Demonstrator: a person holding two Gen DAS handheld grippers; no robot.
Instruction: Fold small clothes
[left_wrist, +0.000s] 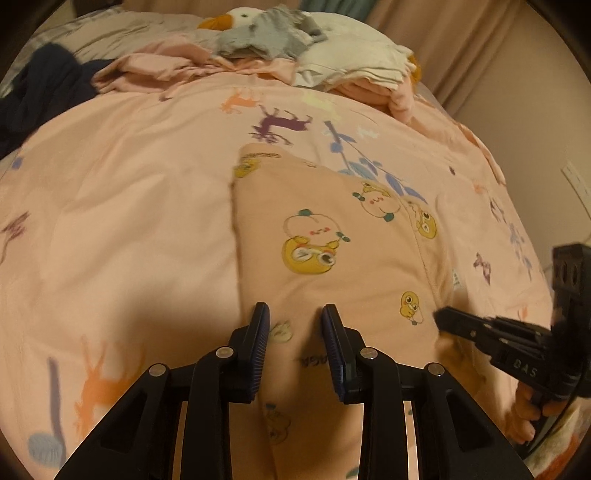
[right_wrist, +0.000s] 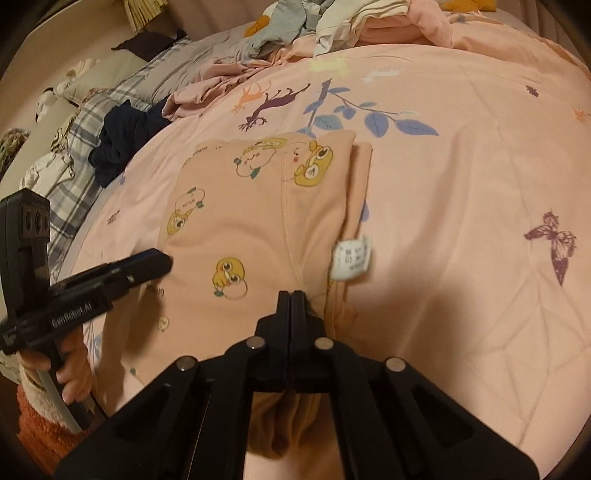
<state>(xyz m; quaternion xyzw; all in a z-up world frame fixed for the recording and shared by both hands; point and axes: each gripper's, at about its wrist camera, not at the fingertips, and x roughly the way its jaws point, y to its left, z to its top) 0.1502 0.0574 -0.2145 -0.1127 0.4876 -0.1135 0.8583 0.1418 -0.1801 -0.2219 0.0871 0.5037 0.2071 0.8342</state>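
Note:
A small peach garment (left_wrist: 332, 236) printed with yellow cartoon ducks lies partly folded on the pink bedspread (left_wrist: 129, 206). It also shows in the right wrist view (right_wrist: 251, 206), with a white care label (right_wrist: 351, 258) sticking out at its right edge. My left gripper (left_wrist: 295, 314) is open, its fingers resting over the garment's near edge. My right gripper (right_wrist: 291, 295) is shut on the garment's near edge beside the seam. In the left wrist view it (left_wrist: 441, 317) enters from the right.
A pile of clothes and a plush duck (left_wrist: 258, 33) lie at the far end of the bed. A dark navy garment (left_wrist: 40, 96) lies at the far left. Plaid pillows (right_wrist: 85, 147) and a wall (left_wrist: 535, 92) border the bed.

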